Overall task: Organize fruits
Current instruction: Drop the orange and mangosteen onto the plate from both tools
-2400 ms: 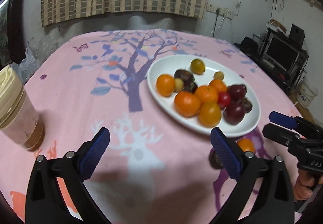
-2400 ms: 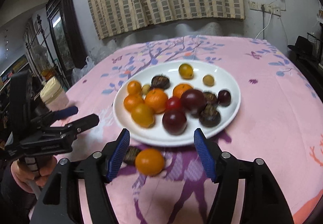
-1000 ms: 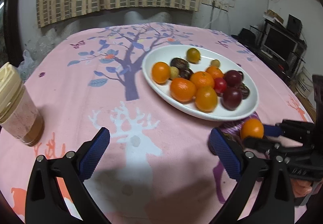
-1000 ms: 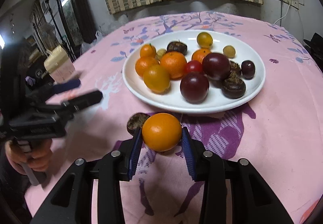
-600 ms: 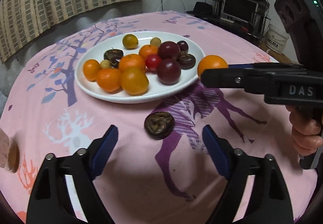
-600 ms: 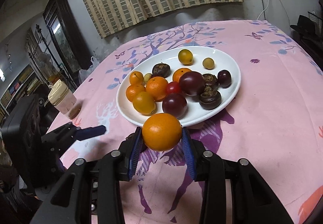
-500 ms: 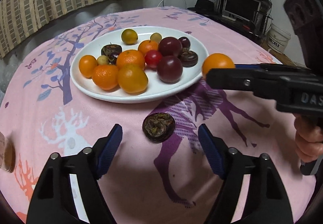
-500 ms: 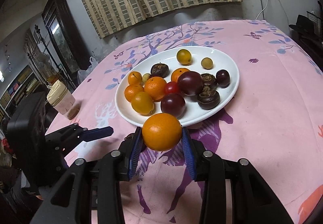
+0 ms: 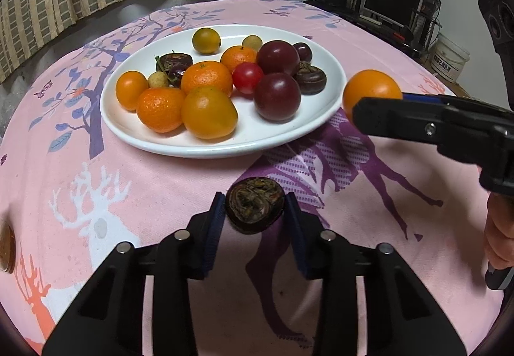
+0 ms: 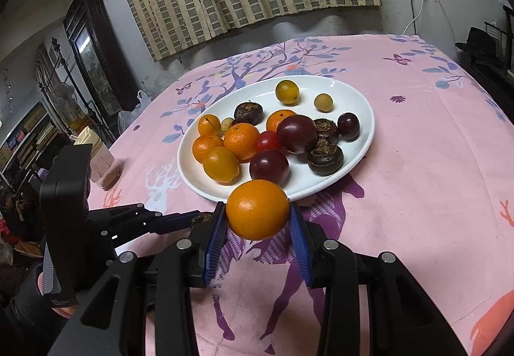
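On the white plate (image 10: 359, 160) most fruit is already gathered (two pieces remain off it): an orange (image 10: 257, 209) is pinched by the right gripper (image 10: 258, 224), a dark water chestnut (image 9: 255, 209) by the left gripper (image 9: 255, 221), just above the desk (image 9: 369, 195).
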`<state>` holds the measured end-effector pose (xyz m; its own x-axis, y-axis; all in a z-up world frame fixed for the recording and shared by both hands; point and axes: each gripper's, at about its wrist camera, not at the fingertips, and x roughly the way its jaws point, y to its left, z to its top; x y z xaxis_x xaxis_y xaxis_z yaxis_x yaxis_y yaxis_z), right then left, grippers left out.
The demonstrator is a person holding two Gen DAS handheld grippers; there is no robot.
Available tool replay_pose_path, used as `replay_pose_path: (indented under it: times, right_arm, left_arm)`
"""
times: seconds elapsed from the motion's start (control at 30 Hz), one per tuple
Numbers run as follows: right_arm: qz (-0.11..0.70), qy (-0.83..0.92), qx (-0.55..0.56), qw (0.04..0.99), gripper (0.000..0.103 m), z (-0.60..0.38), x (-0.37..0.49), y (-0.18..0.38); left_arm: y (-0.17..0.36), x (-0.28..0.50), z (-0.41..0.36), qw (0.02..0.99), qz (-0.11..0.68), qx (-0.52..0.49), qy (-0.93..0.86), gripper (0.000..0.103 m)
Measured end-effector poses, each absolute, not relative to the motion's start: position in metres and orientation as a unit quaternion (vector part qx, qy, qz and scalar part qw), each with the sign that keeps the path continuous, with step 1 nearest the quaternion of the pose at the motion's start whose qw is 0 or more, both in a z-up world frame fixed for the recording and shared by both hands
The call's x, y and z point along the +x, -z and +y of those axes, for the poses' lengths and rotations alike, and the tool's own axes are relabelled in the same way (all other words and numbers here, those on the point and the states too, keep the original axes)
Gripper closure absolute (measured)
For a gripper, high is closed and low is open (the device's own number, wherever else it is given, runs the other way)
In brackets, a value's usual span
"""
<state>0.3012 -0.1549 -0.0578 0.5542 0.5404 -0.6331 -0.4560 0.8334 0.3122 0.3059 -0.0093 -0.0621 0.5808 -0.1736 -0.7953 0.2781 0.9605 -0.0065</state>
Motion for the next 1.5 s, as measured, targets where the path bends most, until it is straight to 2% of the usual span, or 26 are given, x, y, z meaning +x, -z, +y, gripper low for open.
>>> replay_pose_path:
  times: [0.13, 0.3, 0.5, 0.77, 1.0, 1.03, 1.07, 1.1, 1.13, 1.2, 1.27, 1.37, 1.5]
  right_arm:
    - [0.374, -0.285, 0.056, 0.881, 0.063, -0.159, 0.298, 0.056]
    - [0.341, -0.286, 0.068, 0.893, 0.063, -0.164, 0.295, 0.043]
    - [0.318, -0.246, 0.074, 0.912, 0.063, -0.157, 0.346, 0.025]
    - [0.351, -0.22, 0.076, 0.907, 0.063, -0.136, 0.428, 0.046]
    - [0.367, -0.219, 0.07, 0.901, 0.061, -0.132, 0.45, 0.059]
    - [0.367, -0.22, 0.07, 0.901, 0.049, -0.133, 0.448, 0.059]
    - [0.363, -0.215, 0.067, 0.904, 0.042, -0.135, 0.445, 0.056]
    - [0.359, -0.213, 0.064, 0.906, 0.04, -0.135, 0.442, 0.053]
    - [0.354, -0.215, 0.058, 0.909, 0.036, -0.137, 0.437, 0.048]
    - [0.344, -0.212, 0.048, 0.913, 0.027, -0.14, 0.425, 0.04]
    - [0.34, -0.208, 0.042, 0.916, 0.013, -0.145, 0.408, 0.031]
    - [0.333, -0.201, 0.034, 0.921, 0.004, -0.153, 0.38, 0.023]
    - [0.323, -0.199, 0.018, 0.925, 0.004, -0.165, 0.328, 0.027]
  left_arm:
    - [0.056, 0.295, -0.006, 0.886, 0.442, 0.054, 0.127, 0.066]
    - [0.013, 0.284, 0.011, 0.907, 0.396, 0.033, 0.141, 0.066]
    - [-0.02, 0.342, 0.027, 0.924, 0.368, 0.002, 0.105, 0.066]
    - [-0.006, 0.43, 0.025, 0.919, 0.387, -0.02, 0.065, 0.066]
    - [0.011, 0.457, 0.023, 0.915, 0.402, 0.0, 0.04, 0.064]
    - [0.012, 0.457, 0.025, 0.915, 0.403, 0.001, 0.028, 0.061]
    - [0.012, 0.454, 0.027, 0.916, 0.4, -0.001, 0.019, 0.049]
    - [0.01, 0.45, 0.029, 0.919, 0.394, -0.004, 0.011, 0.036]
    - [0.006, 0.443, 0.032, 0.923, 0.384, -0.005, 0.002, 0.031]
    - [-0.003, 0.427, 0.034, 0.93, 0.367, 0.0, -0.014, 0.015]
    - [-0.014, 0.406, 0.037, 0.936, 0.35, 0.009, -0.025, 0.007]
    - [-0.027, 0.368, 0.043, 0.941, 0.337, 0.016, -0.029, 0.005]
    - [-0.032, 0.311, 0.052, 0.944, 0.329, 0.012, -0.029, 0.005]
